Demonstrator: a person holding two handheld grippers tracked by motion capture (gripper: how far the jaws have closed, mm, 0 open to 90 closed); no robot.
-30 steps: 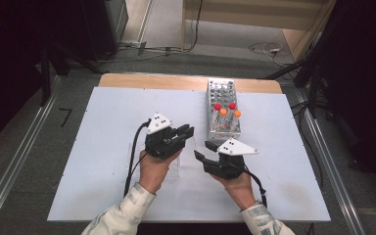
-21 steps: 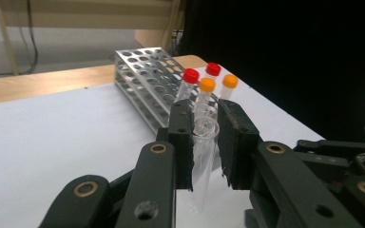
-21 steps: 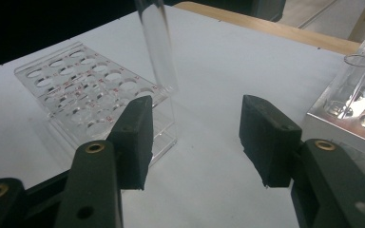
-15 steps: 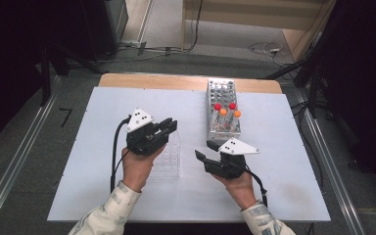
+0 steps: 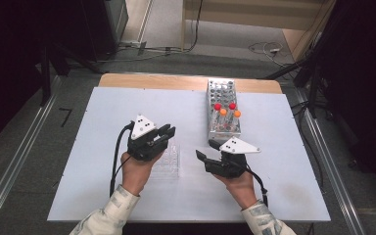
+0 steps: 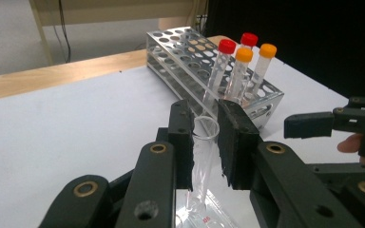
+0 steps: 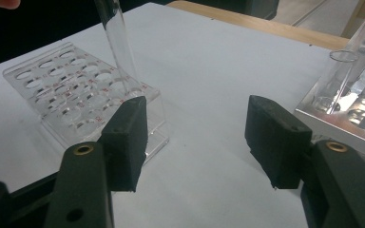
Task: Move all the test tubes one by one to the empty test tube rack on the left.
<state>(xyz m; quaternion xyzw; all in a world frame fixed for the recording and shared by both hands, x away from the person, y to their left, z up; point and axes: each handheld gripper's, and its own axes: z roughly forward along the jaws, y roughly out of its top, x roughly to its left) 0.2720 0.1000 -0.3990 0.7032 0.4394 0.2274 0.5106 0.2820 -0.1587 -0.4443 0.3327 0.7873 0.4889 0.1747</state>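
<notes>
My left gripper (image 5: 168, 131) (image 6: 205, 111) is shut on a clear uncapped tube (image 6: 203, 152) (image 7: 116, 42), which it holds nearly upright. The tube's lower end reaches down to a corner of the clear plastic rack (image 5: 170, 161) (image 7: 71, 95); I cannot tell how deep it sits. My right gripper (image 5: 206, 150) (image 7: 197, 128) is just to the right of that rack. Its jaws have just been opening and stand open with nothing between them. A metal rack (image 5: 221, 93) (image 6: 180, 47) holds two red-capped tubes (image 5: 218, 106) and two orange-capped tubes (image 5: 223, 112).
The white board (image 5: 103, 112) covers the table, with a wooden strip (image 5: 152, 81) along its far edge. An uncapped tube (image 7: 335, 76) stands at the near end of the metal rack. Bare board lies to the left and far right.
The left gripper has moved left, away from the right gripper, carrying the clear tube to the plastic rack. The right gripper's jaws have spread wider; that hand has stayed put.
</notes>
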